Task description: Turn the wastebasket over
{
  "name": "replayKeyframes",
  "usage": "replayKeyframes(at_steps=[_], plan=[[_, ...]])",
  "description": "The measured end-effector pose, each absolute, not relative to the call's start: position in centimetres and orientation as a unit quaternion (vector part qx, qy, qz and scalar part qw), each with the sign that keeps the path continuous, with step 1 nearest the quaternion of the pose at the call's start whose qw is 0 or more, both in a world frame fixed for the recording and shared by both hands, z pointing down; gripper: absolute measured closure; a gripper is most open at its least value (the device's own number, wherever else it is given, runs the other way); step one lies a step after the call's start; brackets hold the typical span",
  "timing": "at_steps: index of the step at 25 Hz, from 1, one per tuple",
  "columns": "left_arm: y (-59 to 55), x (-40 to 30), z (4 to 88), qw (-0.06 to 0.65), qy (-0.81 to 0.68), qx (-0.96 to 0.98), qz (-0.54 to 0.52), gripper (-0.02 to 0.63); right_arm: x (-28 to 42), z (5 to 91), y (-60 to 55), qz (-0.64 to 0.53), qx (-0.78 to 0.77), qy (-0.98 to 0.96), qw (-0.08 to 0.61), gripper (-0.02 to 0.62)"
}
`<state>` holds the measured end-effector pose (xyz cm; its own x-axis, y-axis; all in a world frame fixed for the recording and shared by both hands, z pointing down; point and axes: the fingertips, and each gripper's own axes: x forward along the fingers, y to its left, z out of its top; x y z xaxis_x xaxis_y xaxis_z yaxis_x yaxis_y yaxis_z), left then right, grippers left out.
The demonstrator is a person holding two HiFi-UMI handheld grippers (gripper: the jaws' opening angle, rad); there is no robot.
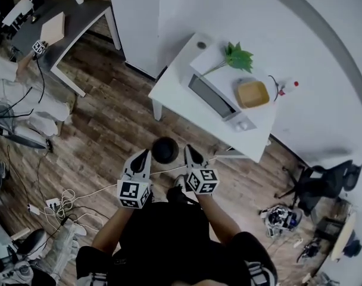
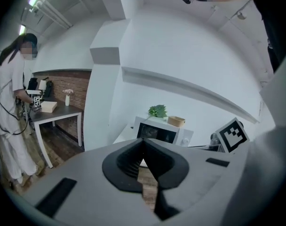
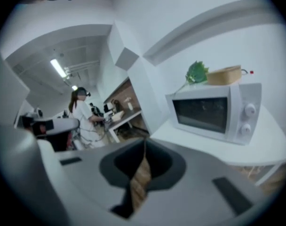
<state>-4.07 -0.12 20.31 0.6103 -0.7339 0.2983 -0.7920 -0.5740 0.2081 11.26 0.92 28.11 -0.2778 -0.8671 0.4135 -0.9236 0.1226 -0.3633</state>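
The microwave (image 1: 219,100) stands on the counter (image 1: 169,91), with a plant (image 1: 237,57) and a bowl (image 1: 253,94) on its top (plant toward the door end, bowl toward the knob end). On the floor (image 1: 109,130) in front of the microwave stands the wastebasket (image 1: 165,150). In the head view the left claw (image 1: 144,155) and right claw (image 1: 190,152) flank it. Far left of the microwave, a second counter (image 1: 80,16) bears a box (image 1: 53,28).

Left gripper (image 1: 144,155): lower centre of frame, jaws pressed together, tips pointing up-frame.
Right gripper (image 1: 189,151): near it at the same height, jaws likewise together.
Left forearm (image 1: 111,231), right forearm (image 1: 221,218): bare, reaching up from the bottom edge, converging slightly.
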Motion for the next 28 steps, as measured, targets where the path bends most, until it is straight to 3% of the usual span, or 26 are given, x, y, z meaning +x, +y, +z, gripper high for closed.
replayKeyframes(at_steps=[9,13,28], plan=[[4.3,-4.7,13.8,0.096,-0.445,0.889,0.048,0.571,9.6,16.7,6.7,0.176,0.598,-0.782,-0.007,0.558],[5.0,-4.4,15.2,0.127,-0.449,0.884,0.039,0.571,8.1,17.4,8.6,0.196,0.586,-0.786,-0.01,0.558],[4.3,-2.9,15.4,0.115,-0.433,0.893,0.039,0.571,9.1,17.7,8.9,0.195,0.591,-0.783,-0.007,0.563]])
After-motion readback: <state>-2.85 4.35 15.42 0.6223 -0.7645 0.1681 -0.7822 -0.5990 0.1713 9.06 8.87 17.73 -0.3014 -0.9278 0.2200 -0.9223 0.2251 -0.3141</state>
